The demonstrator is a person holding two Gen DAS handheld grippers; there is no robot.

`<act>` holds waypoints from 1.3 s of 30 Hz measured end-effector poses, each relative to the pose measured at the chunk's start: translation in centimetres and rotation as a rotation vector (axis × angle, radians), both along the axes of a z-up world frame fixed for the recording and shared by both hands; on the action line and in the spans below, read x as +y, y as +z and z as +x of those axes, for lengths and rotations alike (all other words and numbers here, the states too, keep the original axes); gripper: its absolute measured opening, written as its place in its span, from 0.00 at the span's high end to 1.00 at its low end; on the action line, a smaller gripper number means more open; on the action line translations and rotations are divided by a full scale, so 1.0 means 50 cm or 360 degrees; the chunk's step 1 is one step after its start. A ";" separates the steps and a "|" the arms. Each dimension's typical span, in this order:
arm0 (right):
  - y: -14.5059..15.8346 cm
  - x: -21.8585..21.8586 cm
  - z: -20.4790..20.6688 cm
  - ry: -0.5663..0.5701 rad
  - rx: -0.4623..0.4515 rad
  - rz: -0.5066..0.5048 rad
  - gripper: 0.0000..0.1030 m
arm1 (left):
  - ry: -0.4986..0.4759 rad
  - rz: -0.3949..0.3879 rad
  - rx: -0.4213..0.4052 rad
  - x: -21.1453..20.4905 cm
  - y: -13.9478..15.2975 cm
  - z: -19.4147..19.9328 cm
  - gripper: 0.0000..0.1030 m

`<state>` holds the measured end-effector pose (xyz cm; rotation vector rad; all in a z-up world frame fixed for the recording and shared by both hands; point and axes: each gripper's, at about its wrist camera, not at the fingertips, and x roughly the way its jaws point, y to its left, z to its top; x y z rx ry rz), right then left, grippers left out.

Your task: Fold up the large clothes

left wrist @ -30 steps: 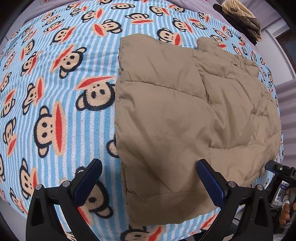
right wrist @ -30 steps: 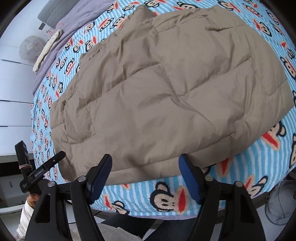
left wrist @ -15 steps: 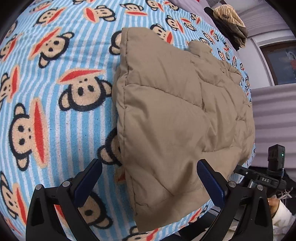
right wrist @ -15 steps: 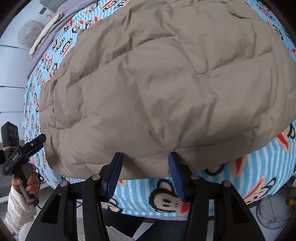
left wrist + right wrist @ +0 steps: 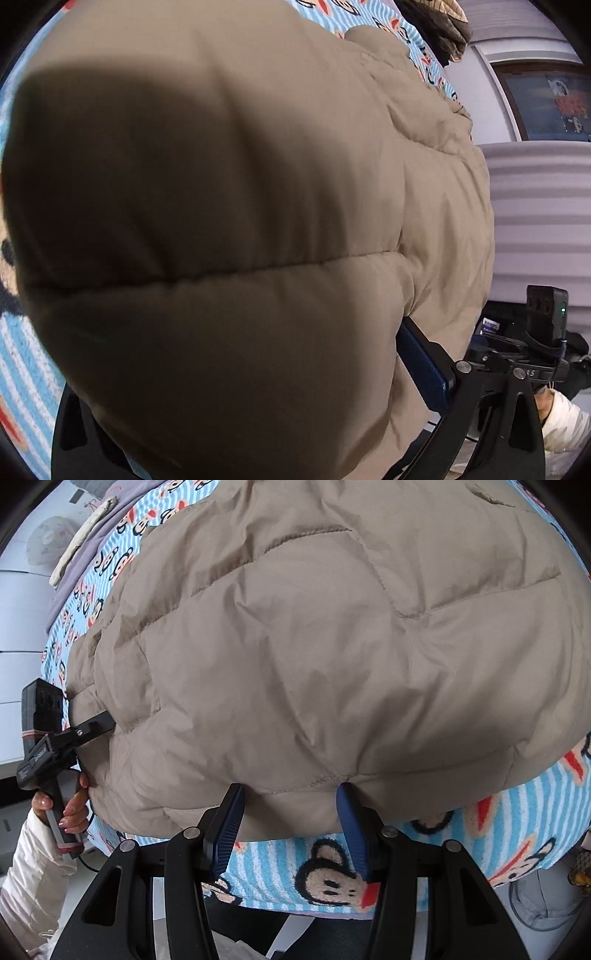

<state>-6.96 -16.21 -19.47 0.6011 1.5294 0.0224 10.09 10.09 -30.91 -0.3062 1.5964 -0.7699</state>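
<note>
The jacket (image 5: 325, 657) lies flat on the bed (image 5: 461, 849), near hem right at both grippers. Right gripper (image 5: 291, 825) straddles the hem with its fingers spread, not pinching. Left gripper (image 5: 258, 398) is buried in padding; can't tell its grip.

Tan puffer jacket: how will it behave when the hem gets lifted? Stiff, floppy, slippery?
The tan puffer jacket will probably be floppy: its quilted panels sag and wrinkle on the monkey-print blanket, so the hem should drape. It is likely light for its bulk, going by the puffy fill. The smooth shell may slip, and the thick hem will compress between the right hand-held gripper pads.
</note>
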 end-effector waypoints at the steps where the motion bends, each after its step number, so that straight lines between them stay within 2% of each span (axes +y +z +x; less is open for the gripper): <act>1: 0.003 0.001 0.002 0.0015 0.0007 0.0002 0.46 | -0.0008 -0.0004 -0.0015 -0.002 0.001 -0.001 0.01; 2: 0.011 0.002 0.005 0.0033 0.0006 0.0007 0.46 | -0.0016 -0.0012 -0.0023 -0.004 0.002 0.000 0.01; 4: 0.038 0.002 0.007 0.0066 -0.0045 0.0010 0.46 | -0.0038 -0.0065 -0.0042 0.000 0.007 -0.003 0.18; 5: 0.054 0.002 0.010 0.0085 -0.0085 -0.0019 0.46 | -0.0032 -0.0139 -0.0008 0.007 0.009 -0.003 0.45; 6: 0.073 0.000 0.014 0.0103 -0.0147 -0.0072 0.46 | 0.0008 -0.0228 0.0067 0.016 0.007 -0.002 0.62; 7: 0.089 -0.003 0.020 0.0115 -0.0209 -0.0121 0.47 | 0.0049 -0.0269 0.0095 0.024 0.011 -0.002 0.65; 10: 0.120 -0.012 0.052 0.0149 -0.0374 -0.0264 0.75 | 0.0077 -0.0268 0.0086 0.028 0.036 -0.012 0.72; 14: 0.105 -0.023 0.125 0.0188 -0.0516 -0.0378 0.77 | 0.0106 -0.0258 0.0081 0.021 0.093 -0.028 0.73; 19: 0.050 -0.034 0.225 0.0118 -0.0607 -0.0328 0.80 | 0.0138 -0.0194 0.0033 -0.025 0.210 -0.050 0.73; 22: 0.017 -0.051 0.262 0.0068 -0.0601 -0.0209 0.81 | 0.0108 -0.0155 -0.0036 -0.086 0.295 -0.068 0.73; 26: -0.026 -0.084 0.279 0.0003 -0.0552 0.0016 0.82 | 0.0027 -0.0061 -0.0148 -0.213 0.394 -0.095 0.73; 31: -0.070 -0.127 0.288 -0.0110 -0.0474 0.0288 0.88 | -0.0139 0.0084 -0.0282 -0.385 0.454 -0.132 0.71; 32: -0.078 -0.137 0.291 -0.0135 -0.0448 0.0358 0.88 | -0.0172 0.0103 -0.0306 -0.414 0.456 -0.138 0.65; 34: -0.088 -0.155 0.296 -0.0167 -0.0385 0.0496 0.88 | -0.0196 0.0126 -0.0313 -0.455 0.458 -0.146 0.59; 36: -0.080 -0.183 0.294 -0.0200 -0.0332 0.0594 0.88 | -0.0224 0.0092 -0.0301 -0.484 0.462 -0.145 0.48; 39: -0.032 -0.260 0.263 -0.0256 -0.0405 0.0649 0.87 | -0.0265 0.0036 -0.0267 -0.541 0.453 -0.148 0.36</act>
